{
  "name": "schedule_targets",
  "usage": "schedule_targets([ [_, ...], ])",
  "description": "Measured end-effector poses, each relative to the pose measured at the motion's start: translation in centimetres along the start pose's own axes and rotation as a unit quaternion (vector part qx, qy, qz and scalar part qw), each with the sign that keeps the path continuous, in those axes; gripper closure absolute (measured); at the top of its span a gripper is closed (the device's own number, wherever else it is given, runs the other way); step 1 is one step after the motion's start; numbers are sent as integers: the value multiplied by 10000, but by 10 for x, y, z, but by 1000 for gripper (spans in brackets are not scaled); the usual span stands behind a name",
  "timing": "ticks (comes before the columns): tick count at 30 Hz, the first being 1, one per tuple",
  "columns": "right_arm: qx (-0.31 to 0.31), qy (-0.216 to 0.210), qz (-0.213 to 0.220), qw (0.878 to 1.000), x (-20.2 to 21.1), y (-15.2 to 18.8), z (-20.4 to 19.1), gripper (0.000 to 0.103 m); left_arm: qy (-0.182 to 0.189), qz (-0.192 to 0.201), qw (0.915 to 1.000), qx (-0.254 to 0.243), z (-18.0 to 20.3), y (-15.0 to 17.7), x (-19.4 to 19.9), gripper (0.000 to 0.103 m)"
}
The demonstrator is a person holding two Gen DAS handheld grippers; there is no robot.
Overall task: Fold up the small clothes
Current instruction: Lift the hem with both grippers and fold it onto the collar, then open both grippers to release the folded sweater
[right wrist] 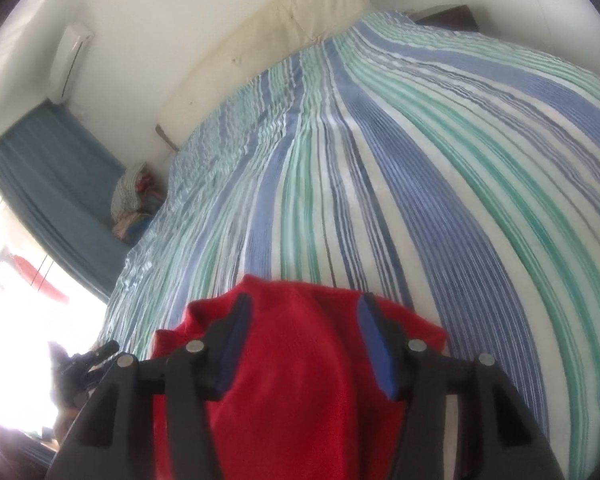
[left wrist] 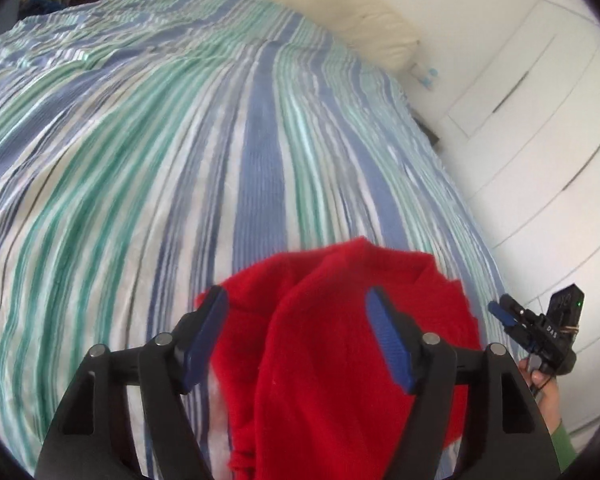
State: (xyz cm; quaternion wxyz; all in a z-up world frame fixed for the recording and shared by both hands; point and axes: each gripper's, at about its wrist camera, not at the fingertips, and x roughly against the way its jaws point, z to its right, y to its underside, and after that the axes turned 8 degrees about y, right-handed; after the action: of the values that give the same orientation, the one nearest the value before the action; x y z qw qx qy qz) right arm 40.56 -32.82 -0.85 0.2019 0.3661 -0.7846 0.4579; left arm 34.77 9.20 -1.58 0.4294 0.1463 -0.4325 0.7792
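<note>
A red garment [left wrist: 332, 344] lies bunched on the striped bedcover [left wrist: 180, 140], at the near edge of the bed, just under both grippers.

In the left wrist view, the left gripper [left wrist: 296, 340] stands released, its 2 blue pads [left wrist: 388, 344] spread wide. The red cloth fills the gap between them and runs down under the frame, with a fold rising up the middle. Neither pad presses on it; the left pad sits at the cloth's left border, with striped cover showing beside it. Far right in this view the right gripper [left wrist: 500, 314] appears, held by a hand [left wrist: 540, 384] in a green sleeve [left wrist: 562, 444].

In the right wrist view, the right gripper [right wrist: 304, 344] is also released, its jaws apart. The garment spreads between the 2 fingers [right wrist: 374, 344] and beyond them on both sides, its top edge just past the fingertips. The picture is soft, so whether the pads brush the cloth I cannot tell, but they do not clamp it.

A cream headboard [right wrist: 284, 28] lines the bed's far end.
</note>
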Motion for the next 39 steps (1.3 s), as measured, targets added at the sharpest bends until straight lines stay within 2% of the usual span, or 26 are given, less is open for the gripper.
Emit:
schedule_targets([
  [2,547,-266,-271,9978,3,11,-21,48,237,-363,9988,-237,12,11,-20,24],
  [3,806,-434,-462,9947,1,20,-31,48,108,-463,9983,-347,16,15,-30,23],
  [5,1243,-590,-856,9868,-8,44,-45,49,-500,-482,9971,-307,7,15,-49,23],
  [7,1572,-104,-1078,9816,-18,69,-39,49,-1046,-293,9939,169,-19,8,-54,26],
  [8,1600,237,-1102,9807,-22,78,-28,49,-1097,-192,9928,452,-31,6,-51,29],
  [9,1491,489,-1048,9820,-20,82,-13,53,-1023,-105,9925,658,-39,4,-45,34],
  [10,1348,613,-915,9847,-12,84,-1,57,-952,-18,9927,740,-41,4,-38,33],
  [12,1239,796,-554,9875,14,85,6,55,-989,153,9940,432,-27,9,-20,29],
  [14,1457,537,-406,9870,37,91,-6,54,-1012,207,9946,-88,-3,22,-4,23],
  [16,1769,214,-454,9830,48,103,-22,53,-973,141,9940,-481,17,45,11,16],
  [18,2004,141,-618,9777,47,119,-30,49,-1003,-45,9923,-725,31,72,23,15],
  [21,1922,705,-993,9738,30,142,-9,49,-1166,-363,9883,-913,41,117,39,13],
  [23,1617,602,-775,9820,45,146,5,50,-1354,-444,9847,-999,44,143,51,8],
  [24,1499,742,-666,9837,56,147,7,44,-1460,-426,9828,-1047,45,154,55,8],
  [25,1416,930,-510,9842,66,147,7,32,-1565,-395,9805,-1124,47,162,56,8],
  [28,1217,849,-39,9889,96,152,0,23,-1872,-192,9713,-1456,54,182,53,7],
  [31,1123,951,84,9891,107,166,-4,23,-2186,-29,9616,-1660,54,193,41,7],
  [35,993,1206,-76,9877,98,189,2,23,-2467,-334,9529,-1733,42,208,17,3],
  [39,1043,1266,-87,9864,88,204,13,22,-2629,-245,9465,-1858,45,214,17,1],
])
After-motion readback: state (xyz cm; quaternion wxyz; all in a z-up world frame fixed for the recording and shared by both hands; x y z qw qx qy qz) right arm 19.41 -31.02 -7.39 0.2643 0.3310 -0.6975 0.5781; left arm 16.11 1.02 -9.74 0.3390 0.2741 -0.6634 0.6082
